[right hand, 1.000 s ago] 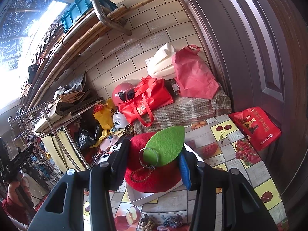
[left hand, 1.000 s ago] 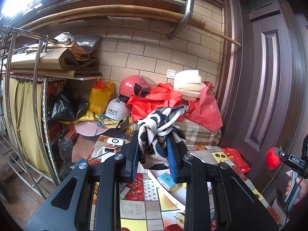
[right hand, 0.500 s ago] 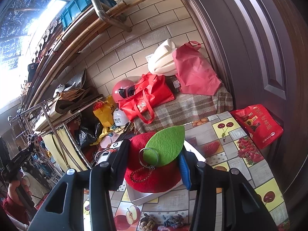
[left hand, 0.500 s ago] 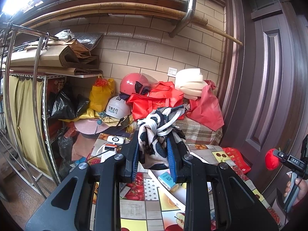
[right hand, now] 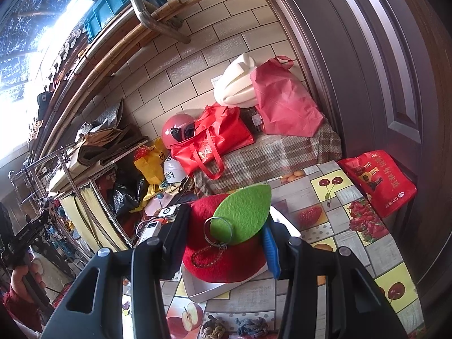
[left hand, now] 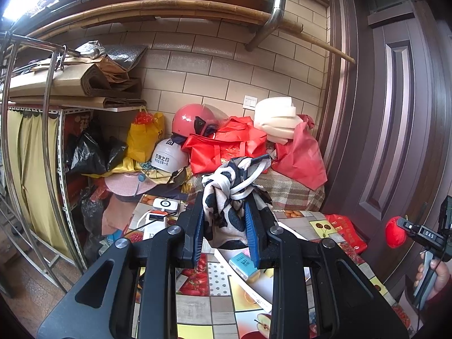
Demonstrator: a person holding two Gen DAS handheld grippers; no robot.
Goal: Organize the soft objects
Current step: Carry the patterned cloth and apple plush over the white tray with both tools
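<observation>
**Left wrist, right wrist: both grips unchanged**

Left wrist: as before, the left gripper (left hand: 224, 227) clamps the knotted black-and-white cloth (left hand: 230, 197) between its jaws, above the table (left hand: 319, 224).

Right wrist: the right gripper (right hand: 223, 240) still pinches the red plush apple (right hand: 226, 257) above a white box (right hand: 203, 289).

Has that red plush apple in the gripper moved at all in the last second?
Yes, slightly: the red plush apple stays clamped, but the plaid cushion sits lower, so the right gripper tilted upward.

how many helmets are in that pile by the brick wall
2. A pink helmet sits against the wall, beside the red tote bag. A white helmet lies just below and in front of it, next to the yellow bag. The clutter may hide more.
</observation>
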